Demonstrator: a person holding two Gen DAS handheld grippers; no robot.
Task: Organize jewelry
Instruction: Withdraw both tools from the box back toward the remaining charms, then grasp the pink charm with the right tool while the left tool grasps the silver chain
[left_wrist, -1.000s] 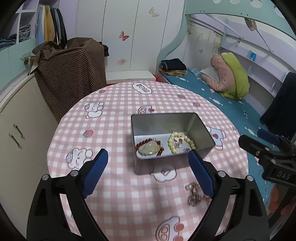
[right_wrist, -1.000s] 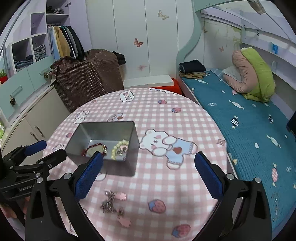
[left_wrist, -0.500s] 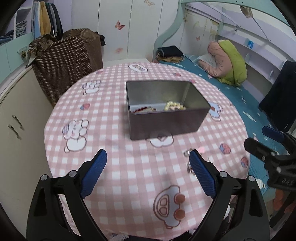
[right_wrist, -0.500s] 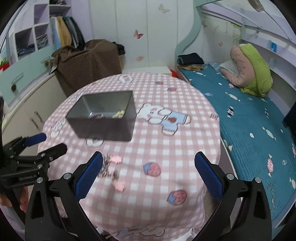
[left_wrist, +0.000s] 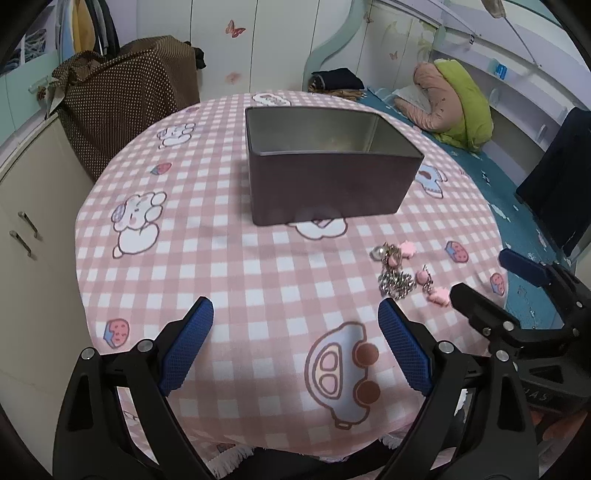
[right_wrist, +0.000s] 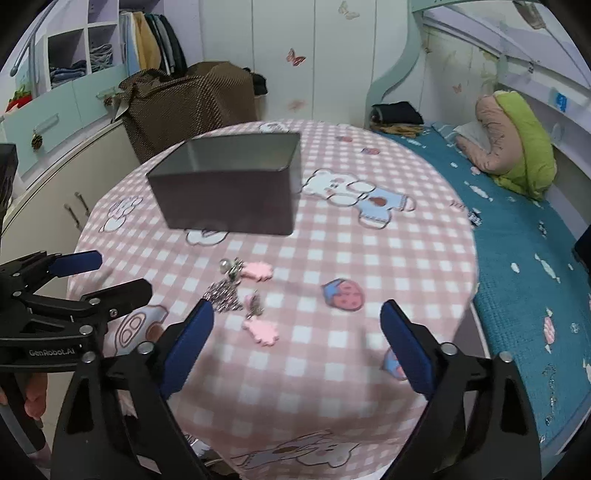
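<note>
A soft, matt pink-and-white checked cloth (left_wrist: 236, 280) with printed cartoon figures covers the round table and fills the middle of both views; a white fringe shows at its lower edge. On it, upper centre, stands a rectangular grey metal tin (left_wrist: 325, 184) with a dull, brushed sheen on its smooth walls. Lower right of the tin in the left wrist view lies a small heap of shiny silver metal chain jewellery with matt pink flat charms (left_wrist: 397, 275). The grippers' arms look like matt black plastic with bright metal screws, and their blue pads (right_wrist: 186, 343) have a rough, woven-looking texture. At upper left, a brown dotted fabric cover (left_wrist: 125, 99) drapes in folds.
</note>
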